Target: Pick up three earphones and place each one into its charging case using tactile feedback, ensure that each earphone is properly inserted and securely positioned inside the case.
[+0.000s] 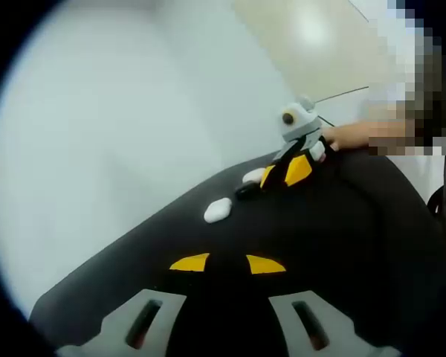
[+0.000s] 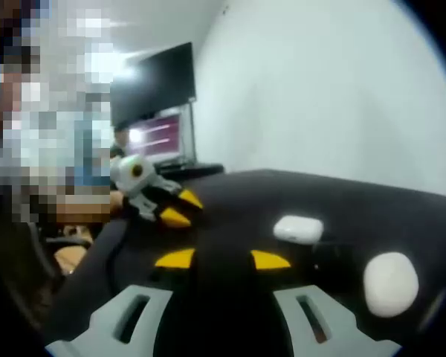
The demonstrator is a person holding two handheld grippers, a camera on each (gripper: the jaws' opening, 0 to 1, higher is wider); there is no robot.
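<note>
- White glossy plastic earphone charging cases [image 2: 298, 228] [image 2: 390, 282] lie apart on the black table [image 2: 372, 201].
- Left claw [image 1: 227, 263]: jaws parted, holding nothing.
- Right claw [image 2: 223, 259]: jaws parted, holding nothing.

Black table [image 2: 372, 208]; dark screen [image 2: 154, 83]; white wall [image 2: 320, 89].
</note>
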